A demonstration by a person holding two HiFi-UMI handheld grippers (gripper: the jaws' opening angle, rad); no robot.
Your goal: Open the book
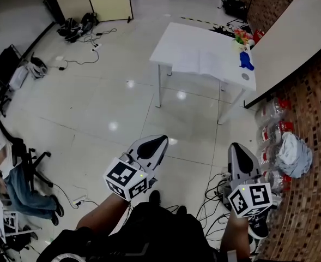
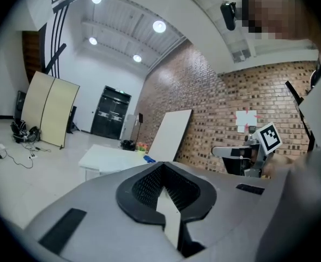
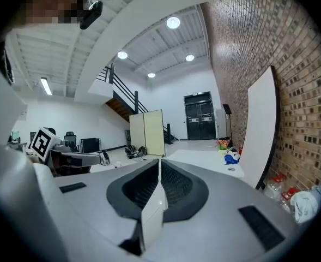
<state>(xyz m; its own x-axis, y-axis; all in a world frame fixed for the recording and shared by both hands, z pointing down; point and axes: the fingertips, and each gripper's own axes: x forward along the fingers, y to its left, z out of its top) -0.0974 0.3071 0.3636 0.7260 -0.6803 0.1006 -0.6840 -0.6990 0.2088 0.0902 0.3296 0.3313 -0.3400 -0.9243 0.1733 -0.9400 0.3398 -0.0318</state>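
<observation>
A person stands on a glossy tiled floor [image 1: 95, 108], seen from above, with a gripper in each hand. The left gripper [image 1: 160, 141] is held out in front of the body on a bent forearm and points almost level. Its jaws are pressed together with nothing between them.

Well ahead of those jaws, and a little to their right, stands a white table [image 1: 174, 42]. A pale flat thing near its middle is probably the book [image 1: 199, 63] (too far off to say whether it lies open or closed). A blue object [image 1: 246, 60] and some bright flowers [image 1: 240, 36] sit on the table to the right of the book.

The right gripper [image 1: 236, 147] is held level beside the left one, well apart from it. Its jaws are likewise closed on nothing, with the table far ahead of them. Both grippers are likely carried closed and idle because the book is well beyond either pair of jaws. To the right of the right jaws, a white board [image 1: 291, 31] leans against a brick wall [image 1: 318, 102].
</observation>
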